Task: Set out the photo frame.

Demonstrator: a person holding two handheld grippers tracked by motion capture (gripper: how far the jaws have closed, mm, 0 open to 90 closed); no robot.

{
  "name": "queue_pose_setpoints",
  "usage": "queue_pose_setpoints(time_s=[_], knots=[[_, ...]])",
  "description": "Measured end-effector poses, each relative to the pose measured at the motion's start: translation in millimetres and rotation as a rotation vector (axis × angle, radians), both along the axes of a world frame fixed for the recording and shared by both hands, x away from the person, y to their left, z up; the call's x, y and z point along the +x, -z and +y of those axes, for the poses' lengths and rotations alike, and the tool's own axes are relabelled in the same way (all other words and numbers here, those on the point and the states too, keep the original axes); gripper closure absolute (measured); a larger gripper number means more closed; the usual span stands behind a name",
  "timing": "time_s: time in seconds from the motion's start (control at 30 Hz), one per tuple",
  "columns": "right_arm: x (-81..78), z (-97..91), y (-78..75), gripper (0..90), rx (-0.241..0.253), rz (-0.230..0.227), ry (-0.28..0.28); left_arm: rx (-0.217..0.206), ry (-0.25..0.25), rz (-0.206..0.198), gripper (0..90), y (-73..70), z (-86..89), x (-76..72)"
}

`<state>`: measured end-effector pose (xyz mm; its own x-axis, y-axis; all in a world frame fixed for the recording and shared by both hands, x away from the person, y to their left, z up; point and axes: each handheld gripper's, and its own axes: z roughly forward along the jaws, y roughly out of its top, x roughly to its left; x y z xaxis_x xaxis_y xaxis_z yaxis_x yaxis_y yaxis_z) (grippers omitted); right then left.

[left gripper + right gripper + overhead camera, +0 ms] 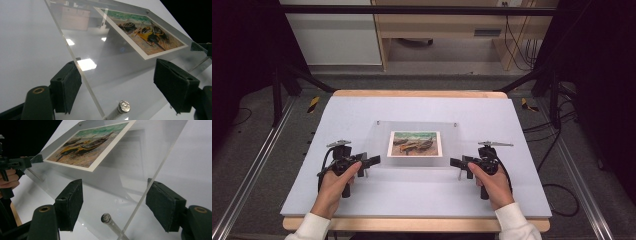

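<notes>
A clear acrylic panel (pixel 462 145) lies on the pale mat, holding a picture of beached boats (pixel 415 143). My left gripper (pixel 373 161) points at the panel's near left corner. In the left gripper view its jaws (pixel 120 85) stand open astride the panel's edge (pixel 82 75), with a metal standoff screw (pixel 123 106) low between them. My right gripper (pixel 454 162) faces the near right corner. Its jaws (pixel 117 203) are open too, with the panel's edge (pixel 150 185) and another standoff screw (pixel 106 218) between them. No pad presses on the panel.
The mat (pixel 362 110) covers a wooden table (pixel 412 93). Two small screws (pixel 455 124) mark the panel's far corners. Black rig posts (pixel 277 90) stand at both sides, cables (pixel 557 195) trail on the floor at the right, and a desk (pixel 437 30) stands beyond.
</notes>
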<state>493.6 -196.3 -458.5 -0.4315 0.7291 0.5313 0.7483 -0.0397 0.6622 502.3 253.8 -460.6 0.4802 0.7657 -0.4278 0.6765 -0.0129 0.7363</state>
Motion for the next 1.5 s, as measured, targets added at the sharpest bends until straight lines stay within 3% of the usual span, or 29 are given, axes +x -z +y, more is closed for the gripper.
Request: queue_pose_setpoints(time_s=[0.5, 0.87, 1.07, 1.5], knots=[[0.7, -1.2, -1.4, 31.0, -0.009, 0.001, -0.014, 0.004, -0.007, 0.013, 25.4, -2.1, 0.5, -1.0], [-0.2, -2.2, -3.6, 31.1, -0.027, -0.006, -0.017, 0.021, -0.006, 0.001, 25.4, -5.4, -3.3, -2.9], [-1.3, -4.7, -5.7, 33.0, -0.042, -0.024, 0.008, 0.039, -0.001, -0.011, 25.4, -7.0, -8.8, -4.2], [-0.8, -6.7, -7.5, 33.7, -0.044, -0.036, 0.016, 0.027, -0.001, -0.015, 25.3, -5.5, -10.1, -2.4]])
